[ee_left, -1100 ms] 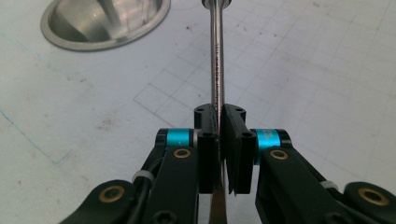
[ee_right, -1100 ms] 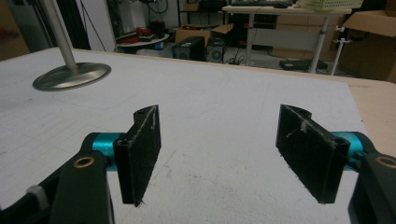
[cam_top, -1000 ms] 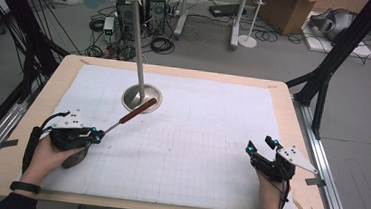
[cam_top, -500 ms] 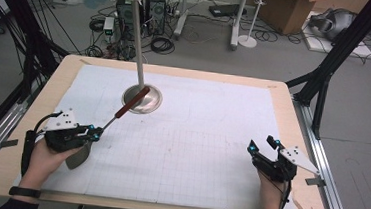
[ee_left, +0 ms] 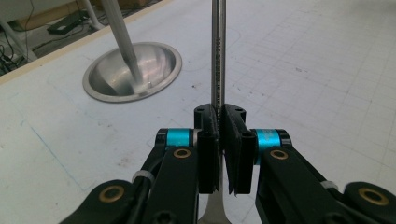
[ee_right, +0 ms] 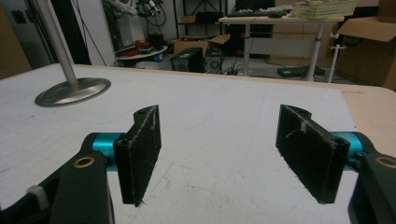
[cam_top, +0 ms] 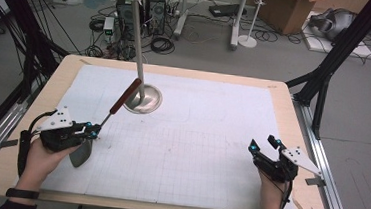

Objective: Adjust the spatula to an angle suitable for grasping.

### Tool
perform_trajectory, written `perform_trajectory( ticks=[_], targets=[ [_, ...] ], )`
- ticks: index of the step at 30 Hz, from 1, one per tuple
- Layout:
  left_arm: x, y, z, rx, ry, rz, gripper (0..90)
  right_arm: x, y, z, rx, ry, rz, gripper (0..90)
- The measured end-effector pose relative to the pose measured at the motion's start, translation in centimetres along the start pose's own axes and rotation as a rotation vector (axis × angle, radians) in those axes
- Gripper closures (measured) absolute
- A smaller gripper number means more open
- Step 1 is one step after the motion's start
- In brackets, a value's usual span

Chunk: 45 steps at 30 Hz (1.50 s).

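The spatula is clamped by its metal shank in the left gripper, just before the stand base. Its long axis is slanted, the brown handle raised toward the pole, the blade low beside the hand. The right gripper is held apart, empty.

The high view looked forward and down from above the table's near side. The left gripper view sat close and low, facing the round silver metal stand base on the white gridded mat. The right gripper view, low and level, shared that base.
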<state>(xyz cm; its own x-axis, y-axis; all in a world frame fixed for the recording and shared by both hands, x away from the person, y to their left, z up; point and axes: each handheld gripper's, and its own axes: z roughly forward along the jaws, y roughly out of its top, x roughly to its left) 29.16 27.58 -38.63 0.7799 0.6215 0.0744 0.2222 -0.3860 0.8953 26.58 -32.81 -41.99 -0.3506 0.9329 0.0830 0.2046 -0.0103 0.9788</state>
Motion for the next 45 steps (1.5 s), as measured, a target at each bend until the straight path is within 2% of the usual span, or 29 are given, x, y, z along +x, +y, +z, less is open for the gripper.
perform_trajectory(
  ticks=[18, 29, 45],
  targets=[
    [-0.3, 1.2, -1.3, -0.108, 0.025, -0.027, 83.8, 0.3, 0.0, 0.1, -0.002, 0.004, -0.004, 30.1],
    [-0.6, 2.8, -1.9, -0.187, 0.025, -0.027, 83.9, 0.4, 0.2, 0.1, -0.011, 0.013, -0.003, 30.1],
    [-0.6, 4.2, -2.3, -0.251, 0.05, -0.033, 83.9, 0.4, 0.2, 0.1, -0.015, 0.012, -0.004, 30.2]
  ],
)
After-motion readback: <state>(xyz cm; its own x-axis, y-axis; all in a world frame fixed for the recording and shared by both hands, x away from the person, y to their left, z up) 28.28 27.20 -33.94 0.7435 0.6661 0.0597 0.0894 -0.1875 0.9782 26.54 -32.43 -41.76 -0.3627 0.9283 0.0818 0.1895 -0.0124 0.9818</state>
